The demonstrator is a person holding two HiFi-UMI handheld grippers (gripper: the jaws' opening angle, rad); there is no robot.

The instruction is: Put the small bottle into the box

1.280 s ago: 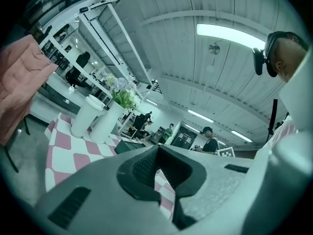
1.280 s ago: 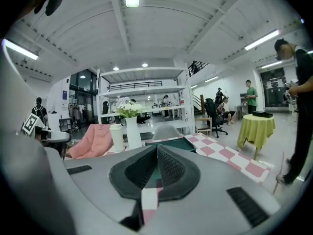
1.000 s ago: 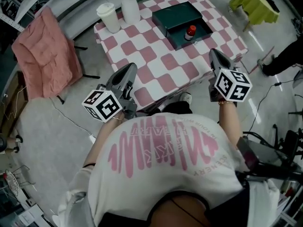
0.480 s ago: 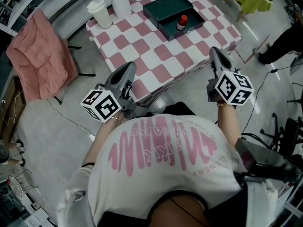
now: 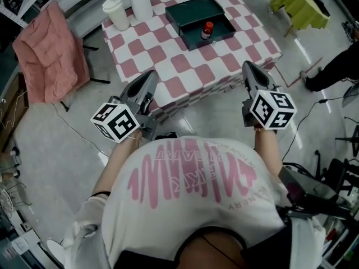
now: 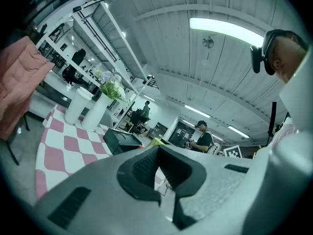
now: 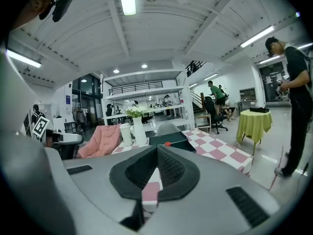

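Bottle point(image 5: 207, 29) looks already in box point(image 5: 193, 10), 12 o'clock. Left gripper point(image 5: 150, 76) and right gripper point(image 5: 247, 67) pressed together, empty; hold clear of table point(image 5: 185, 66).

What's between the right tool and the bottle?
Head view: only bare checked tablecloth and the box's near wall separate right tool from bottle.

Small bottle point(image 5: 207, 30) upright in dark green box point(image 5: 193, 10) on far checked table point(image 5: 168, 66). Left gripper point(image 5: 149, 76) and right gripper point(image 5: 247, 67) at table's near edge.
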